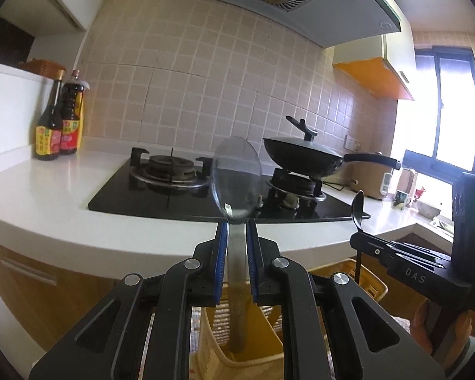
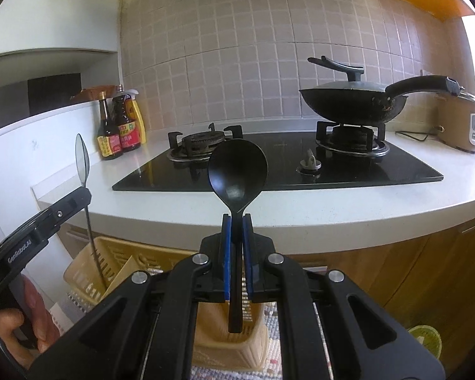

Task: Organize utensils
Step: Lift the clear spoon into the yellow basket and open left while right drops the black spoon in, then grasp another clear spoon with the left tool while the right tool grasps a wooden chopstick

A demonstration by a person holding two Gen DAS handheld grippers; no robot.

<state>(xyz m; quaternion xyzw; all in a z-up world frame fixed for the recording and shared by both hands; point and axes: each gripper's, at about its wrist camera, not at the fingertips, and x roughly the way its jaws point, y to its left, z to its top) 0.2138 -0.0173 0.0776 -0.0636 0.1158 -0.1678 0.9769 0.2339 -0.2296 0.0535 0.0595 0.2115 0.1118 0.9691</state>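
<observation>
Steel spoon (image 1: 236, 177) stood upright at frame centre, pinched by left tool (image 1: 237, 231), black spoon (image 2: 237, 171) pinched by right tool (image 2: 236, 221), yellow basket (image 2: 88, 262) lower left, white bench (image 2: 300, 209) behind.

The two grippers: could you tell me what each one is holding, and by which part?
The left gripper clamps the metal spoon at its neck below the bowl; the right gripper clamps the black spoon likewise.
</observation>
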